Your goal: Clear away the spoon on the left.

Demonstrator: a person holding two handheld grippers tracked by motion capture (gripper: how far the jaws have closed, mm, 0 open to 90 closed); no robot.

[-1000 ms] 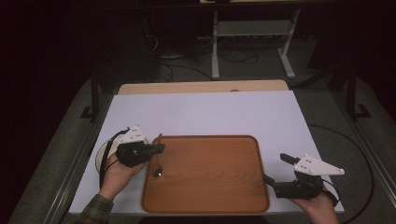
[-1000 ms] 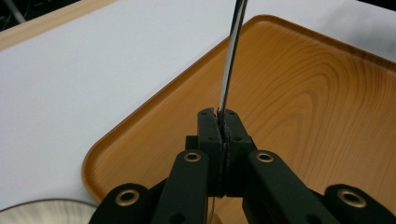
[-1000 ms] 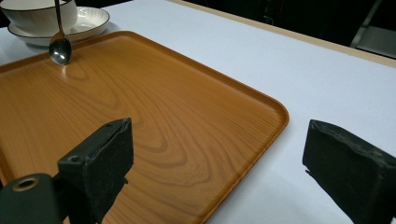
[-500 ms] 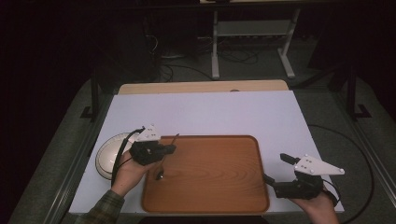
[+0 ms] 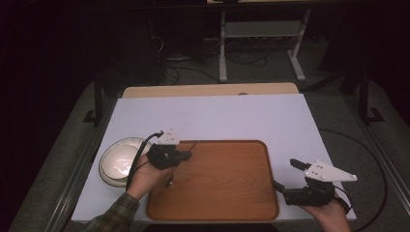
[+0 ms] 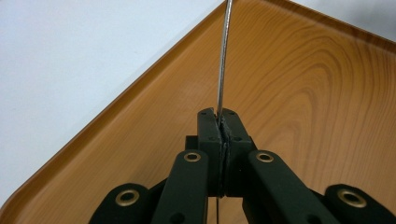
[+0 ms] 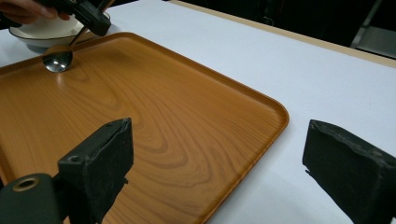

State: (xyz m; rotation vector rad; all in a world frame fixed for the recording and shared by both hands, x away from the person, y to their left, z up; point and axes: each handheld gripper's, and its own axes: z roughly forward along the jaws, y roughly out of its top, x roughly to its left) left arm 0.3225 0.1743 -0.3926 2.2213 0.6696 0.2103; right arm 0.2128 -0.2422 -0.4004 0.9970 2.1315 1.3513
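Note:
My left gripper (image 5: 185, 155) hangs over the left part of the wooden tray (image 5: 232, 193), shut on the thin handle of a metal spoon (image 6: 224, 56). In the left gripper view the jaws meet at the gripper's tip (image 6: 219, 116) with the handle running up between them. The spoon's bowl (image 7: 57, 60) rests low on the tray (image 7: 163, 116), under the left gripper (image 7: 93, 18). My right gripper (image 5: 286, 175) stands open just off the tray's right front corner, and its wide-apart jaws (image 7: 224, 163) hold nothing.
A white bowl (image 5: 118, 159) sits on the white table top (image 5: 217, 116) just left of the tray, close behind my left hand. A cable trails from each gripper. The table's front edge is close to both hands.
My left gripper has moved right with the spoon, from above the bowl to over the tray's left part, and the bowl has come into view. The right gripper has kept still.

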